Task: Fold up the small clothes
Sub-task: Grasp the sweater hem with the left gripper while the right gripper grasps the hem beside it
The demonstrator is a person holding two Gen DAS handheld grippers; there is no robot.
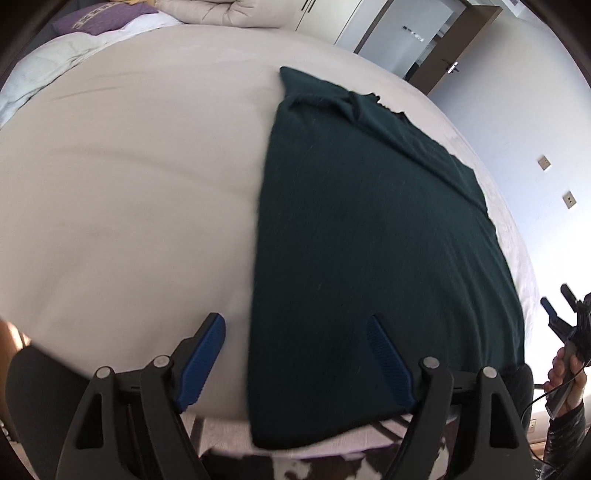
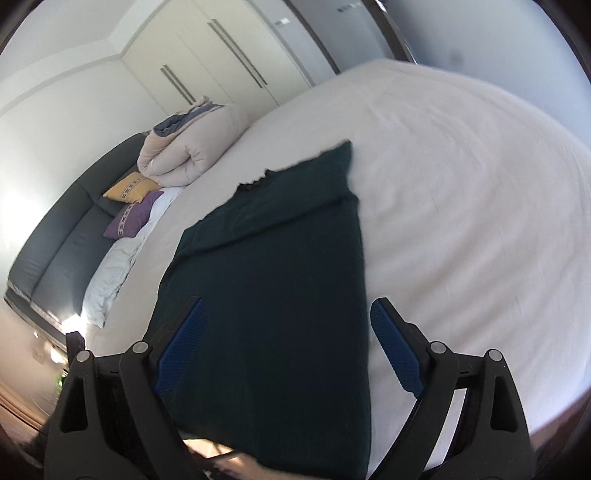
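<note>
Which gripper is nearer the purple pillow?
Left. The left gripper is over the garment's edge on the purple pillow's side; the right gripper is beyond the opposite edge.

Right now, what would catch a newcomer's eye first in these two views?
The dark green garment lies spread flat on the pale bed, running to its near edge. Both the left gripper and right gripper hover open above it, holding nothing. At the headboard end sit a rolled duvet and purple cushion.
</note>
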